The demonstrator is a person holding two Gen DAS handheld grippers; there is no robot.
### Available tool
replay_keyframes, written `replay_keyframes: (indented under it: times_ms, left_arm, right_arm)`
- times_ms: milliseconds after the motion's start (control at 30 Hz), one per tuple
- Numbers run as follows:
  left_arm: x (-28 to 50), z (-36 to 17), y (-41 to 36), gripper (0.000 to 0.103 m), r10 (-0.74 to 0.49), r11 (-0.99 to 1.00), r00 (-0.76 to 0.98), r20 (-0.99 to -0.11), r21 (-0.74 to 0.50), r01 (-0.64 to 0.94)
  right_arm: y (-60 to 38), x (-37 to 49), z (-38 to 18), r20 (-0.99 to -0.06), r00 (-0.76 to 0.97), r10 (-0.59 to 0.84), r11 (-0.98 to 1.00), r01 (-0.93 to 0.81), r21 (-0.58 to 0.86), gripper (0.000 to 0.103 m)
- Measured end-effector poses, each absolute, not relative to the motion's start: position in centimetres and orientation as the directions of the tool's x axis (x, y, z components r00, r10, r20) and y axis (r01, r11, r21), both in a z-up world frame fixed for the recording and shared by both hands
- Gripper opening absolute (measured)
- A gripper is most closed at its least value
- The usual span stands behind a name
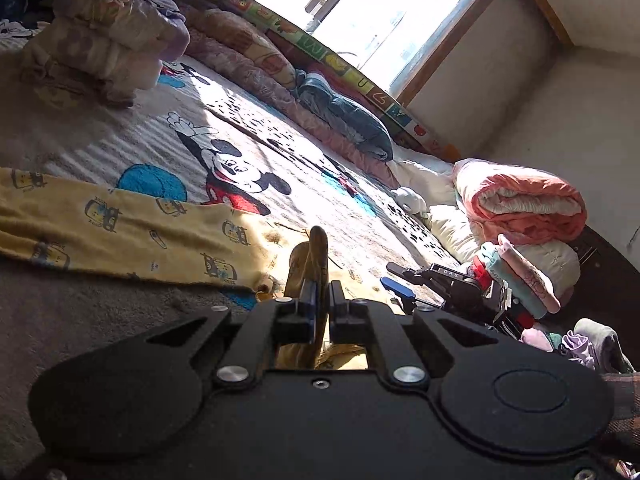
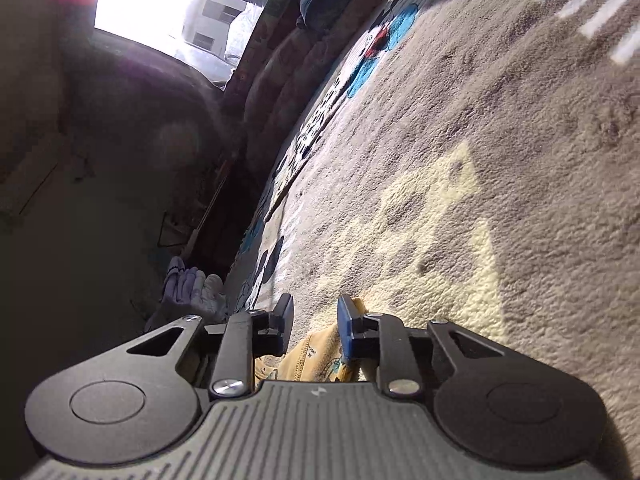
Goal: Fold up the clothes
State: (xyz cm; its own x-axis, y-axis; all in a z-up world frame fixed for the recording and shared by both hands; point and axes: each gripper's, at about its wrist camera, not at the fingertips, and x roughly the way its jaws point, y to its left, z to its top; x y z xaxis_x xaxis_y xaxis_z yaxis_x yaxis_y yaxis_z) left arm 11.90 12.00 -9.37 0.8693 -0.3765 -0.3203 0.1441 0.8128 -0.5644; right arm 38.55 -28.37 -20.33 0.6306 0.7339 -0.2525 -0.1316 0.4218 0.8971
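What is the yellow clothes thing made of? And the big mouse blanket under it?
The yellow garment looks like soft, matte knit cotton: it drapes limply, with stitched hems and printed cartoons. The mouse blanket looks like plush fleece or terry, going by its fuzzy, nubbly pile. Neither fibre can be confirmed by sight.

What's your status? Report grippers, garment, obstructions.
Left gripper shut on yellow printed garment. Right gripper open, yellow fabric between its jaws. Garment stretched across cartoon blanket. Nothing blocking.
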Motion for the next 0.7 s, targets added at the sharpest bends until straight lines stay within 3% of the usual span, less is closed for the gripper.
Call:
replay_keyframes:
  times_ms: [133, 400, 700]
  left_arm:
    - [11.7, -7.6, 8.0, 0.004, -0.506, 0.819, 0.816, -0.28, -0.452, 0.352]
    - [10.0, -8.2, 1.5, 0.004, -0.695, 0.711, 0.62, -0.365, -0.221, 0.667]
    - [9.4, -9.3, -0.1, 0.004, -0.747, 0.633, 0.53, -0.402, -0.183, 0.753]
  right_arm:
    - [-28.6, 38.8, -20.7, -0.228, 0.628, 0.744, 0.392, -0.134, 0.91, 0.024]
    - [-29.1, 38.6, -21.3, -0.184, 0.625, 0.758, 0.346, -0.148, 0.926, 0.026]
    - [-29.2, 38.5, -21.4, -0.161, 0.622, 0.766, 0.333, -0.17, 0.927, 0.028]
